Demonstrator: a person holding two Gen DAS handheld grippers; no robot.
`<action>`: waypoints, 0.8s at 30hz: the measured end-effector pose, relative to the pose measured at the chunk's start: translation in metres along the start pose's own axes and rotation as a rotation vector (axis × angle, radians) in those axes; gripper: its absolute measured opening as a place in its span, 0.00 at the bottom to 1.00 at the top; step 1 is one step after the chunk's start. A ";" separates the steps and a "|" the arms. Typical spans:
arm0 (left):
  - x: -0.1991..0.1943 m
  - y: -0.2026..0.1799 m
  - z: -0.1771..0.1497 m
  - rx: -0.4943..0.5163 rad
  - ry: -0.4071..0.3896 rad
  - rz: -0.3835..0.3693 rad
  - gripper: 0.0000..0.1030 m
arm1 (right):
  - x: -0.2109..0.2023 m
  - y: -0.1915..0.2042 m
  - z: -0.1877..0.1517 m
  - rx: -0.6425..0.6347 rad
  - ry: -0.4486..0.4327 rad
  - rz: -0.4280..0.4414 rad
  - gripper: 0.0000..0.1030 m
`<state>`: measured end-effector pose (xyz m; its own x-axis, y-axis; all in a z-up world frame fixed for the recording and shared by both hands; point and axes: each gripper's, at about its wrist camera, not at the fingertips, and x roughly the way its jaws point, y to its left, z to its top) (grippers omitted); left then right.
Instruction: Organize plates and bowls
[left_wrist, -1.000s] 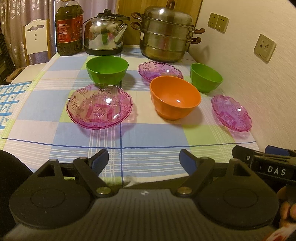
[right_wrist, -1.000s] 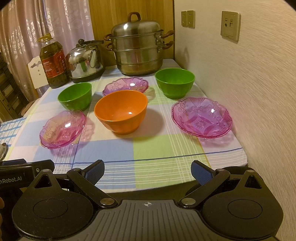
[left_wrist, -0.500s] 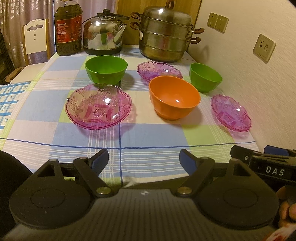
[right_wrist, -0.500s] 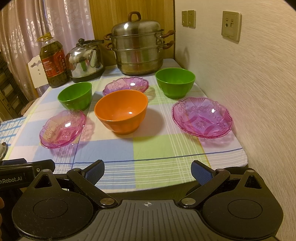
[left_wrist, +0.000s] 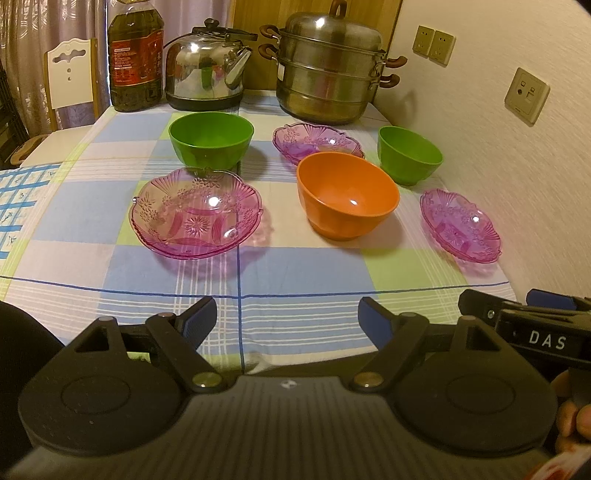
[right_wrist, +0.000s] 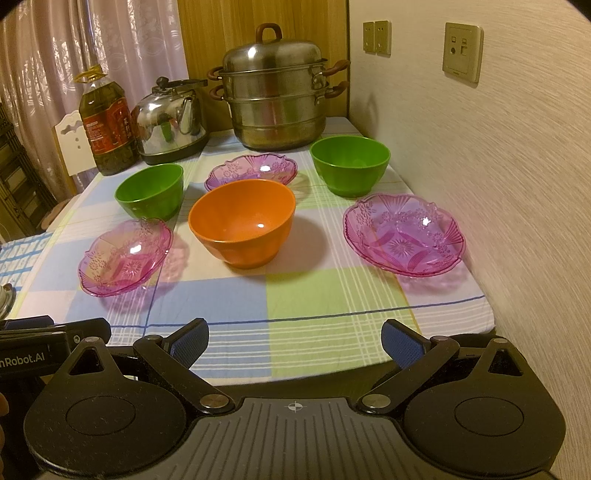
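Note:
On the checked tablecloth stand an orange bowl (left_wrist: 347, 199) (right_wrist: 243, 221) in the middle, a green bowl at the left (left_wrist: 211, 138) (right_wrist: 150, 190) and a green bowl at the right (left_wrist: 409, 154) (right_wrist: 350, 164). Three pink glass plates lie apart: near left (left_wrist: 197, 212) (right_wrist: 125, 254), far middle (left_wrist: 317, 142) (right_wrist: 251, 171), near right by the wall (left_wrist: 460, 225) (right_wrist: 402, 234). My left gripper (left_wrist: 286, 321) and right gripper (right_wrist: 295, 339) are both open and empty, held over the table's front edge, short of all the dishes.
A steel steamer pot (left_wrist: 328, 70) (right_wrist: 275, 92), a kettle (left_wrist: 205, 74) and an oil bottle (left_wrist: 135, 55) stand along the back edge. A wall (right_wrist: 498, 166) runs close along the table's right side. A white chair (left_wrist: 70, 74) stands at the far left.
Nothing has visibly changed apart from a very slight shift of the left wrist view.

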<state>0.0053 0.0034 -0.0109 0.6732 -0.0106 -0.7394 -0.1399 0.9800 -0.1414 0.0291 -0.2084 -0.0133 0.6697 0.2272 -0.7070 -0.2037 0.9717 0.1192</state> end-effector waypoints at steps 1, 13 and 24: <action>0.000 0.000 0.000 -0.001 0.000 -0.001 0.79 | 0.000 0.000 0.000 0.000 0.000 0.000 0.97; 0.000 0.019 0.009 -0.054 -0.007 -0.016 0.79 | 0.008 0.007 0.008 0.003 -0.001 0.022 0.97; 0.013 0.099 0.047 -0.140 -0.045 0.027 0.79 | 0.036 0.049 0.036 0.026 -0.008 0.221 0.97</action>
<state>0.0344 0.1100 -0.0036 0.6994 0.0272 -0.7142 -0.2563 0.9424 -0.2151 0.0685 -0.1509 -0.0078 0.6162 0.4353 -0.6564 -0.3280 0.8995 0.2886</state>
